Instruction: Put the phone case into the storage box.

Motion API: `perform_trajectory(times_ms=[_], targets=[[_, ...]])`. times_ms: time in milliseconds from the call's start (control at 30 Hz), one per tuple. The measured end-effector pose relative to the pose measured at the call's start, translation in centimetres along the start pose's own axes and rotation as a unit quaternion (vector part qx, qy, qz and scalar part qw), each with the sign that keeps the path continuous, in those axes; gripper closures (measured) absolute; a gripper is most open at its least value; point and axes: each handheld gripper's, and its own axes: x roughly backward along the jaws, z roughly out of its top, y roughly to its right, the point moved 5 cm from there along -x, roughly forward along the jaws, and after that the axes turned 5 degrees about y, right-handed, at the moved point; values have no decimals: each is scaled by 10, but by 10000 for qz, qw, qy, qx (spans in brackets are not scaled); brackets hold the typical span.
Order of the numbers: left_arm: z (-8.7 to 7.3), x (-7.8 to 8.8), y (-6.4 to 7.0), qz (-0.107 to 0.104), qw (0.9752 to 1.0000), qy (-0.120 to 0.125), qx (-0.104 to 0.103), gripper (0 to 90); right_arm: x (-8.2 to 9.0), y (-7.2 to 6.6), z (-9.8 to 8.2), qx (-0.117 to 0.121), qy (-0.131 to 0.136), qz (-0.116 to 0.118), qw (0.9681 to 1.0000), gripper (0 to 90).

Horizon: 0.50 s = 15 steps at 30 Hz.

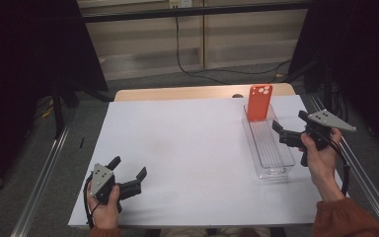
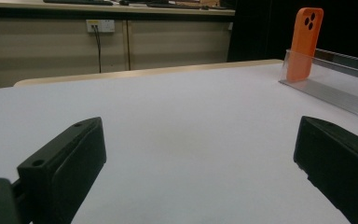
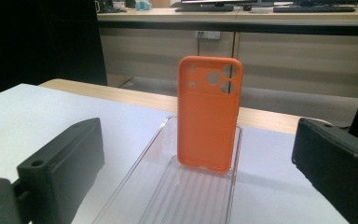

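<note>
An orange silicone phone case (image 1: 259, 102) with round camera cut-outs stood upright at the far end of a clear ribbed plastic tray (image 1: 274, 157), leaning against the tray's far wall, near the far right corner of the white-covered table (image 1: 187, 148). Its long axis ran vertically, cut-outs at the top, back face turned toward the person.

The right gripper (image 1: 291, 127) hung over the tray's right rim (about halfway along the tray's length), jaws spread wide and holding nothing, pointing left and slightly away. In the right gripper view the case (image 3: 208, 114) sat dead ahead between the two black jaws, somewhat farther off, so a straight forward reach along the tray looked like the move to come; the jaws would likely need to straddle the case's narrow width or its thin edges.

The left gripper (image 1: 130, 176) rested low near the near left corner of the table, jaws also wide apart and empty, well apart from the tray. From the left gripper view the case (image 2: 305, 43) lay far off toward the right. The right hand was clearly the nearer one.

No brand, label or writing could be read on the case or the tray.
</note>
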Motion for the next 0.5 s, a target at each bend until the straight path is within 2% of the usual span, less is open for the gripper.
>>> perform_trajectory(times_ms=[500], targets=[[0, 1, 1, 40, 10000, 25, -2, 15, 18, -7, -10, 12, -31, -50, 10000, 0]])
